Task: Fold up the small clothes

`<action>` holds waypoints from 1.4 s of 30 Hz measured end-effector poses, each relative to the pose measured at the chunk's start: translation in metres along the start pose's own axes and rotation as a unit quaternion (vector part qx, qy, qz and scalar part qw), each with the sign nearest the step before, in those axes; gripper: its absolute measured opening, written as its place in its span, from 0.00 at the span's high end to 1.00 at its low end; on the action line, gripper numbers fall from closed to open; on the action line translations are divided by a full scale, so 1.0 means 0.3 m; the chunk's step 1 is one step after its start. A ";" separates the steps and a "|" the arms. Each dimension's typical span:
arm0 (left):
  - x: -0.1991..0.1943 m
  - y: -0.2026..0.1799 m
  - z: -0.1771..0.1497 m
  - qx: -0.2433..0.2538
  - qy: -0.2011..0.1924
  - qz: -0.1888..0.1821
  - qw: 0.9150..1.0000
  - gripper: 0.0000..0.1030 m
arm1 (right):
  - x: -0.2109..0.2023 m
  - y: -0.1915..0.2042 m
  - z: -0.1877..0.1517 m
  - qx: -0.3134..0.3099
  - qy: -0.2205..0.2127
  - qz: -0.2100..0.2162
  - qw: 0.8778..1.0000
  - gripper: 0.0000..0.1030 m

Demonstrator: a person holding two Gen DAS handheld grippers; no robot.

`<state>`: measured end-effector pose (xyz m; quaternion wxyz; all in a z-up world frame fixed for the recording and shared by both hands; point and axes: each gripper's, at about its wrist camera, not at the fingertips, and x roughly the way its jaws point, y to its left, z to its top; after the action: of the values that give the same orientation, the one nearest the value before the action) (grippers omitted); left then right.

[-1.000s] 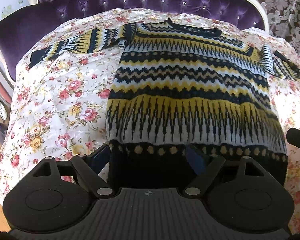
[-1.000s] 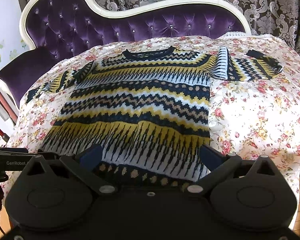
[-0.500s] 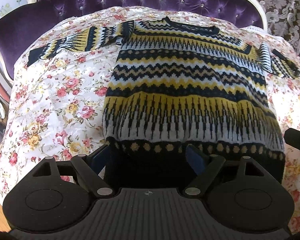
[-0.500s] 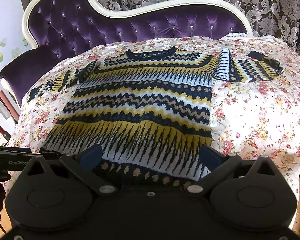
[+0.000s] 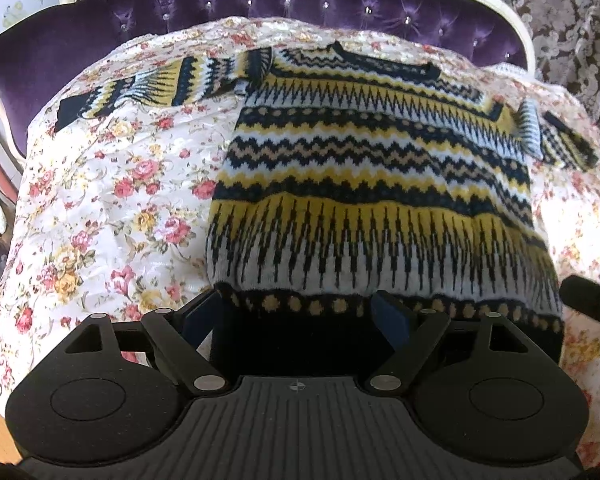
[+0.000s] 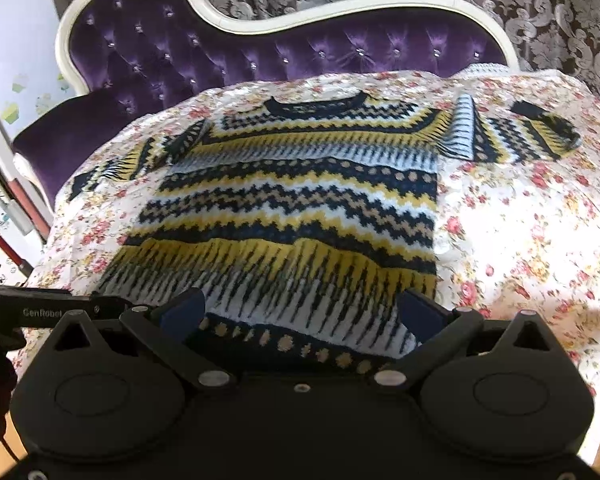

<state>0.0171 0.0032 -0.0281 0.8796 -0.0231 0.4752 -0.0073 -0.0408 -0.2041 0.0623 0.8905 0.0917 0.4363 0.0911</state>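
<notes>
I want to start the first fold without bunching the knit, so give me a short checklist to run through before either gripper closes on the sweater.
1. Sweater spread flat, front up, on the floral cover: ok.
2. Both sleeves laid out to the sides, left sleeve and right sleeve: ok.
3. Left gripper open, jaws apart over the hem near its left corner: ok.
4. Right gripper open, jaws apart over the hem near its right corner: ok.
5. Pads actually touching the knit: cannot tell, the hem edge is hidden under the gripper bodies.
6. Nothing lying on the sweater: ok.
</notes>
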 end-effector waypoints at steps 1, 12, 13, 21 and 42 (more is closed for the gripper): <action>-0.004 0.007 0.007 -0.004 -0.004 -0.002 1.000 0.21 | 0.001 0.002 0.003 -0.003 -0.001 0.005 1.000 0.00; -0.016 0.084 0.058 -0.048 -0.043 -0.075 0.995 0.20 | 0.020 -0.018 0.036 0.006 -0.002 0.053 0.999 0.00; -0.013 0.089 0.065 -0.051 -0.045 -0.085 0.994 0.20 | 0.022 -0.025 0.041 0.010 -0.001 0.058 0.998 0.00; -0.016 0.063 0.131 -0.012 -0.077 -0.078 0.994 0.20 | 0.023 -0.121 0.109 0.058 -0.011 0.075 0.995 0.00; 0.059 0.241 0.419 -0.036 -0.122 -0.051 0.991 0.20 | 0.105 -0.361 0.277 0.183 -0.022 0.098 0.978 0.00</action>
<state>0.1312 0.0790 0.0224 0.9282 -0.0798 0.3621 -0.0315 0.0531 -0.3081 0.0622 0.8550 0.2968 0.4147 0.0942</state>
